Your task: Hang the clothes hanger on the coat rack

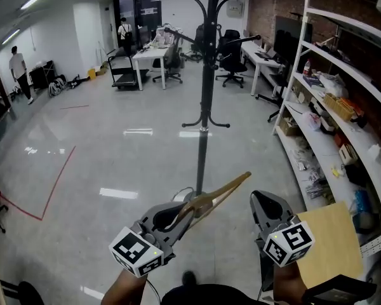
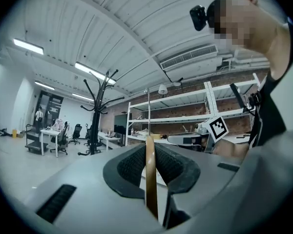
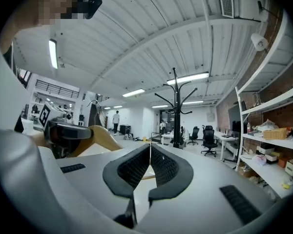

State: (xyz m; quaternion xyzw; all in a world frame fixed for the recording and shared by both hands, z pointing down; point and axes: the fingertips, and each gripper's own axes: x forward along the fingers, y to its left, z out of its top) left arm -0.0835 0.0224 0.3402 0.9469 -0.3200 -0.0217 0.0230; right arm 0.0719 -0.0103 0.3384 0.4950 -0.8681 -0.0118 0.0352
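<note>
The left gripper [image 2: 150, 152] has its jaws pressed onto the thin edge of the wooden clothes hanger [image 2: 150, 179], which stands as a narrow upright strip between the ribbed pads. In the head view this gripper [image 1: 180, 213] holds the hanger [image 1: 216, 197] in the air low in the frame. The hanger's long axis slants from the jaws up and to the right, and its free tip ends just right of the coat rack [image 1: 205, 107]. The right gripper [image 3: 150, 152] has its jaws together with nothing between them. It hangs just beside the hanger's free end without touching it [image 1: 263, 205], and its own view shows the hanger's curved arm [image 3: 102, 136] off to its left. The coat rack stands straight ahead on the grey floor [image 1: 114, 145], with its base hidden behind the hanger and hooks branching at mid-height and at the top. Open floor lies to the left and behind it. On the right, white shelving [image 1: 343, 100] full of clutter runs close alongside, and a light wooden board [image 1: 333, 243] lies near the right gripper. Desks [image 1: 151, 54] and office chairs [image 1: 232, 59] line the far end.
</note>
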